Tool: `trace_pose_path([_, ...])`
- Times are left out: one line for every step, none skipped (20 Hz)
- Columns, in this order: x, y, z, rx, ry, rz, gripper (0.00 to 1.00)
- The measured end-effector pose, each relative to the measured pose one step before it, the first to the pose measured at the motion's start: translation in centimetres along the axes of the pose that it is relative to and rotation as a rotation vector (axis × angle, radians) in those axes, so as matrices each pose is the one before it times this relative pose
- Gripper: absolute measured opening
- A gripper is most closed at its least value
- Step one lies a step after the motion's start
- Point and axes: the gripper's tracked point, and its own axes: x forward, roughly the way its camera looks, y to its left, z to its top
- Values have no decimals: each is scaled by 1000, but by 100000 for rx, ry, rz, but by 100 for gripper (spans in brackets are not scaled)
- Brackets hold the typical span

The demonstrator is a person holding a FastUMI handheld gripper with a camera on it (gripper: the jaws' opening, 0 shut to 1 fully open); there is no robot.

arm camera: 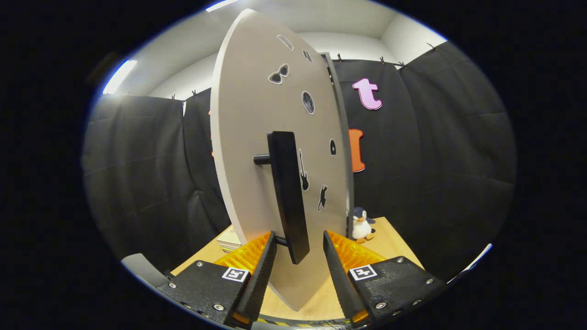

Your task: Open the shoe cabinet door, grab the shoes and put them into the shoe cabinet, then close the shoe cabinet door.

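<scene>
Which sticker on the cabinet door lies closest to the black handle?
The guitar sticker, just beside the handle on the door; the others sit farther off. The open gripper straddles the handle.

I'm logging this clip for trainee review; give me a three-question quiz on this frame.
1. True or false: the claw is shut on the black handle.
2. Which toy stands on the wooden top past the door? A) bear B) penguin C) duck
3. Fill in: the handle's lower end hangs ____ the two fingers.

Key: 1 false, the fingers stand apart on either side of it, clear of it; 2 B, the penguin; 3 between.
</scene>
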Motion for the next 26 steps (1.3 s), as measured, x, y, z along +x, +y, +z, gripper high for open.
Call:
trace_pose_path([573,749,8,528,39,2028,67])
trace_pose_path([92,-394,98,293,97,2093,68])
trace_pose_path([300,90,27,298,363,1574,68])
trace_pose_path([1135,214,343,630,156,1408,69])
trace_pose_path([1446,453,399,1250,652,2045,72])
trace_pose_path([1442,389,419,1712,213,1822,75])
trace_pose_path([2073,319,646,1070,271,1683,77])
trace_pose_path([1774,517,504,375,-550,1654,78])
trace_pose_path([1316,597,146,-255,50,1286,79])
trace_pose_path([1249,497,336,-727,-506,803,80])
trace_pose_path([1352,675,146,-1345,-45,110,83])
trace_pose_path([1387,621,158,-1029,-12,-415,84])
trace_pose_path([1150,632,-155,-1754,-306,-560,86])
trace_pose_path([1082,541,155,-1366,-729,-783,87])
trace_pose_path([1189,629,175,-1261,-655,-686,88])
trace_pose_path([1032,395,256,-933,-1097,-645,88])
trace_pose_path([-98,-184,-20,116,-734,-782,88])
trace_pose_path([308,129,-238,1343,-173,-918,88])
trace_pose_path([508,-135,-230,2016,-699,-905,88])
trace_pose_path([445,-19,-172,1321,-886,-695,88])
trace_pose_path([478,59,-90,728,-1130,-728,88])
trace_pose_path([251,104,105,-518,-1011,-594,88])
trace_pose_path([198,134,188,-609,-481,-333,89])
trace_pose_path([113,18,85,-145,-144,-1305,89])
trace_pose_path([244,-14,-18,-1509,64,-1911,89])
trace_pose_path([286,-67,-58,-3158,-283,-2091,90])
